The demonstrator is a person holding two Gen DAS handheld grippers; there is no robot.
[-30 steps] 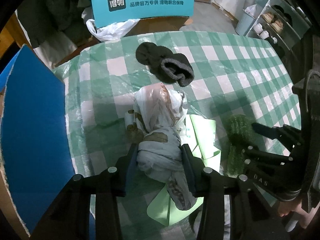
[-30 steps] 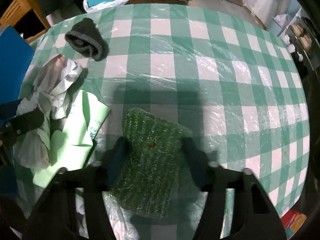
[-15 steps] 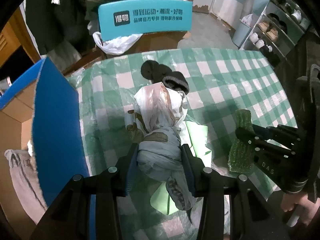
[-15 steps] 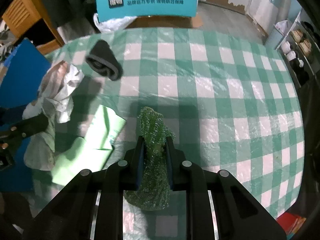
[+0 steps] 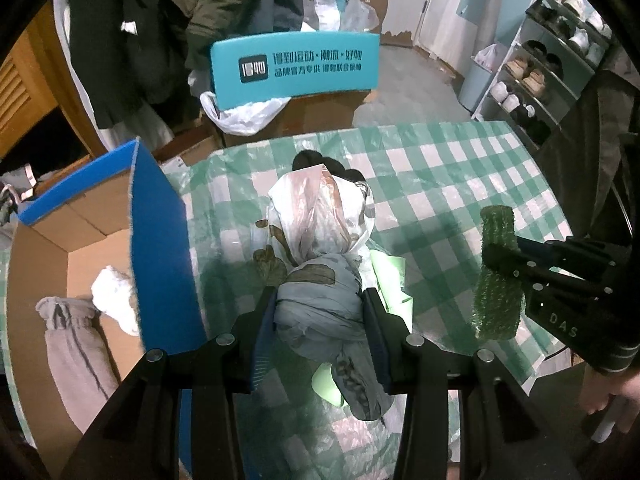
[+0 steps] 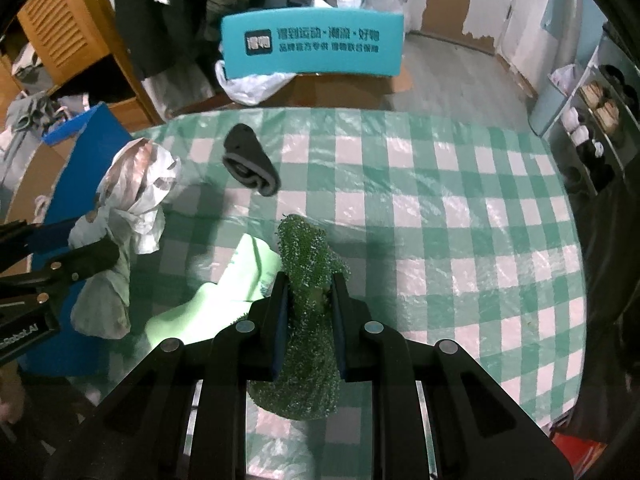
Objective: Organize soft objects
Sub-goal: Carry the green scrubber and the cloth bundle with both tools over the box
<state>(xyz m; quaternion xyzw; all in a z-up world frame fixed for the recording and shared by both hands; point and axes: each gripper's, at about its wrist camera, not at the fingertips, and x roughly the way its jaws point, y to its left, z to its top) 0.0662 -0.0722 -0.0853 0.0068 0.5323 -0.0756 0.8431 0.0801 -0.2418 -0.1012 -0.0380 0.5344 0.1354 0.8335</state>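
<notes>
Soft objects are split between the two tools and the desk. The left tool [image 5: 319,312] is closed on a knotted pale cloth bundle [image 5: 320,256], its blue-padded fingers [image 5: 262,332] pressing the grey knot from both sides at a middling width; the bundle's crinkled white and pinkish top stands up past the fingertips and a patterned tail hangs below them. In the right wrist view the same bundle [image 6: 128,200] is lifted clear of the checked cloth, near the desk's left edge.

The right tool [image 6: 307,312] is clamped narrowly on a fuzzy green cloth [image 6: 308,356], which is squeezed to a thin fold between the pads and bulges above and below them. From the left wrist view that green cloth [image 5: 496,276] hangs upright in the air over the right part of the desk [image 5: 460,184].

Lying on the desk between the two tools is a light green folded cloth [image 6: 240,276], partly under the bundle. A dark grey knit piece [image 6: 250,164] rests toward the far edge, apart from both tools.

Just off the desk's left edge stands an open cardboard box [image 5: 160,240] with blue outer walls; inside it lie a grey garment with a gathered waistband [image 5: 74,344] and a white fluffy item [image 5: 114,300].
</notes>
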